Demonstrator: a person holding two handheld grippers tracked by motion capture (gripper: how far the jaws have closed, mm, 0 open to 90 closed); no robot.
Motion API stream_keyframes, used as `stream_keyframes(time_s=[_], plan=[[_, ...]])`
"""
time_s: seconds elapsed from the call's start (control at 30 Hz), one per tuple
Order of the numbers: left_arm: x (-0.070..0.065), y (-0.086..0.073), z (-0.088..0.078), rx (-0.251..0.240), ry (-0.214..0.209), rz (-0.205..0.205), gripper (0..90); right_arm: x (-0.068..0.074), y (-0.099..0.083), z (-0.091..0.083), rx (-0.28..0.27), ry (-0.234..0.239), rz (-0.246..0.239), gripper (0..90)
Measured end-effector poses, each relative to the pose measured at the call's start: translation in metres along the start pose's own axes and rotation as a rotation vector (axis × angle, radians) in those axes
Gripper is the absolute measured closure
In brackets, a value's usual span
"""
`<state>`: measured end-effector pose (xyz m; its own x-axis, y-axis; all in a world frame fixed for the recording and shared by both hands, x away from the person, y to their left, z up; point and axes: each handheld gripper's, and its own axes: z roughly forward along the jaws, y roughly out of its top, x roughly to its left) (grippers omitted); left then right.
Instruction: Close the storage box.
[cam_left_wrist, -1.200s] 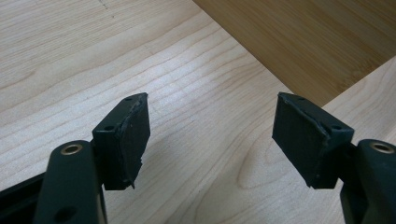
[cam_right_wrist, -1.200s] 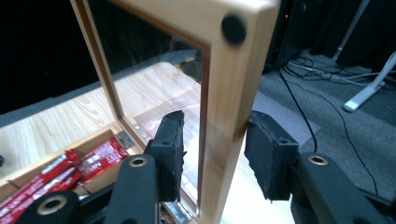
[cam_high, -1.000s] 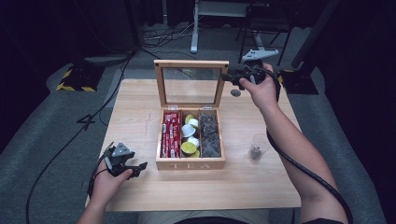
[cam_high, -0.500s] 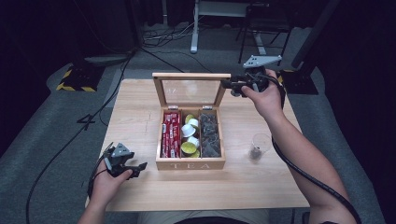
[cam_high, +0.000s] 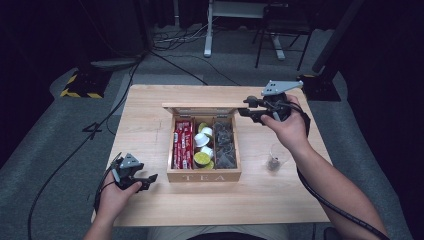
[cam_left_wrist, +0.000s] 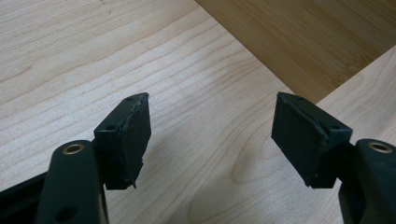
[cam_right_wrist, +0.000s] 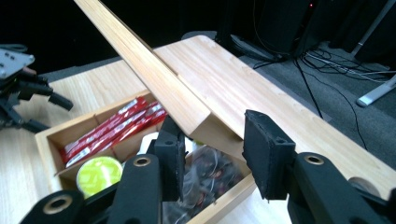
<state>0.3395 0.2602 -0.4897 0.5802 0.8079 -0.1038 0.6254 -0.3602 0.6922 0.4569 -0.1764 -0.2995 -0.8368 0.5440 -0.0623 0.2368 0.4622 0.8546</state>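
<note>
I judge I'm lowering the lid (cam_high: 202, 106) of the tea box (cam_high: 204, 176) at the worktop (cam_high: 150, 122) centre. My right gripper (cam_high: 246, 106) at two o'clock brackets its corner, jaws apart. Left gripper (cam_high: 148, 181), wide open and empty, rests at seven. Next: ease the lid down.

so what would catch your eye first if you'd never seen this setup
The wooden tea box at the table's middle, with red packets, green-topped pods and dark sachets in three compartments. Its lid hangs part-way down, the right tool at its right corner. The left tool rests open near the front-left edge.
</note>
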Motion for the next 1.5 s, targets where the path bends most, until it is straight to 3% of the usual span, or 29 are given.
stream_keyframes(time_s=[0.83, 1.2, 1.5], plan=[[0.001, -0.002, 0.003, 0.017, -0.004, -0.004, 28.9, 0.039, -0.064, -0.008, 0.023, 0.071, 0.047, 56.8], [0.001, -0.002, 0.006, 0.02, -0.005, -0.009, 28.9, 0.058, -0.086, -0.006, 0.026, 0.046, 0.001, 54.2], [0.001, -0.002, 0.007, 0.023, -0.01, -0.008, 28.9, 0.066, -0.101, -0.001, 0.041, 0.042, -0.008, 54.3]])
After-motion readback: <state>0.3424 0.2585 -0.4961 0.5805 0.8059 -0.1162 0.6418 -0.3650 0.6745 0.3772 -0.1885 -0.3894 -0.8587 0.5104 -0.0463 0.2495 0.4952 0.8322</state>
